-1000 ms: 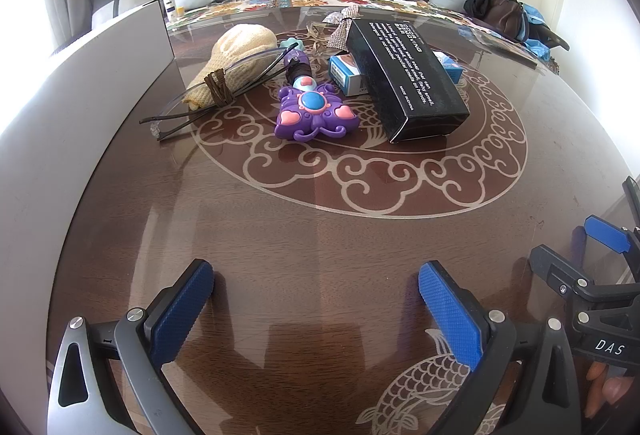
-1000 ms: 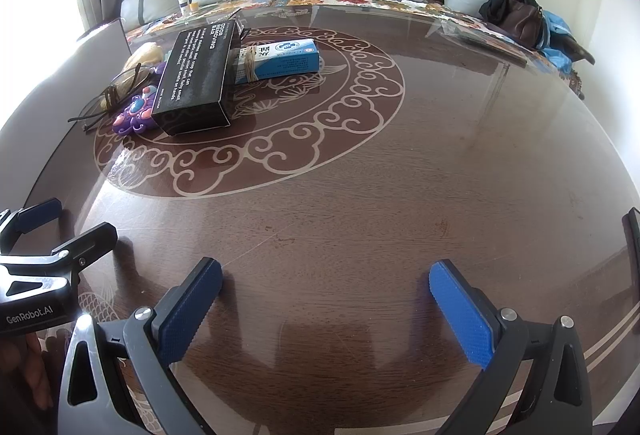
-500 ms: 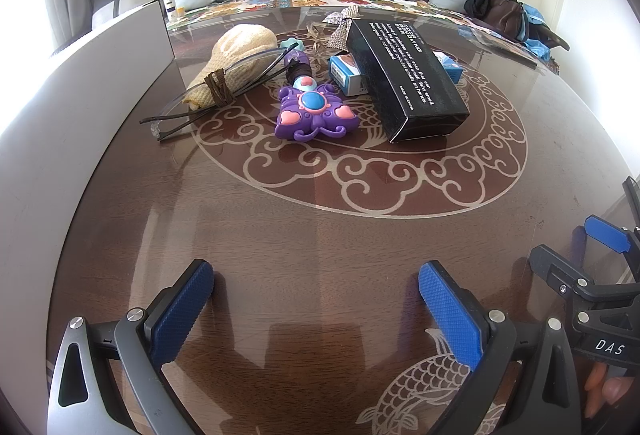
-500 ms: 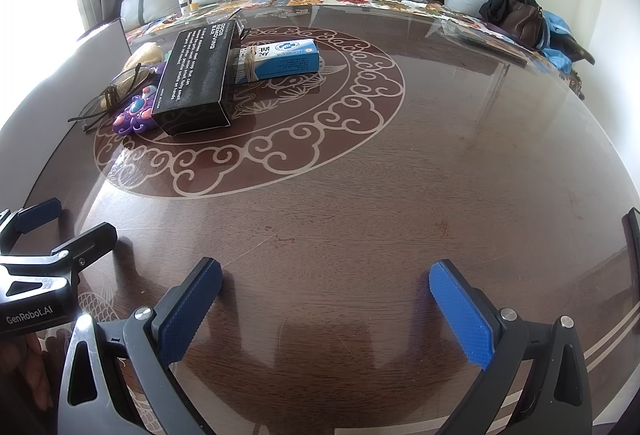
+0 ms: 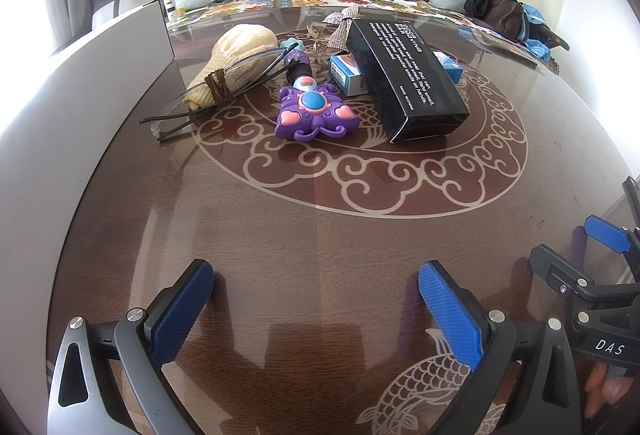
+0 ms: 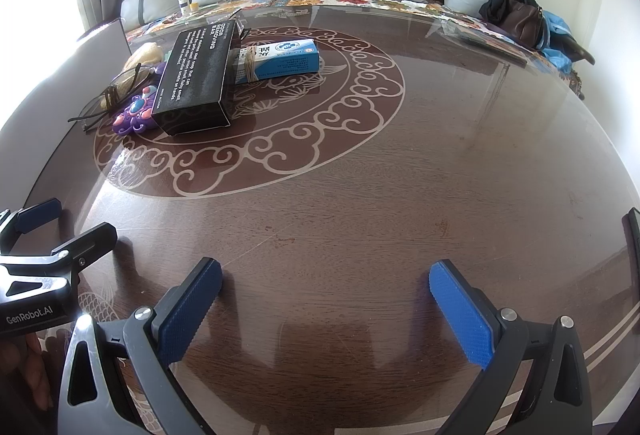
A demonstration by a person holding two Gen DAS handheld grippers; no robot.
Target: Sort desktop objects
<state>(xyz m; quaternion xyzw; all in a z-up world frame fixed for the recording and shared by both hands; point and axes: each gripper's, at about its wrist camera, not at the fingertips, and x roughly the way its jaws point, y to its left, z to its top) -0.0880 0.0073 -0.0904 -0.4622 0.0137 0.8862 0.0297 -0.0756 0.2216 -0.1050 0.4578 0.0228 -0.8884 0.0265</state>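
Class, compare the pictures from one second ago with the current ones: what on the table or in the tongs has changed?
Nothing visibly changed. Both the left tongs and the right tongs are open and empty over the table, and the black box, purple toy and glasses lie where they were.

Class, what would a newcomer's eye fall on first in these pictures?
A purple butterfly toy sits on the table's round scroll pattern, beside a long black box. Left of it, glasses lie across a cream knitted bundle. Both claws, left and right, hang open near the table's front.
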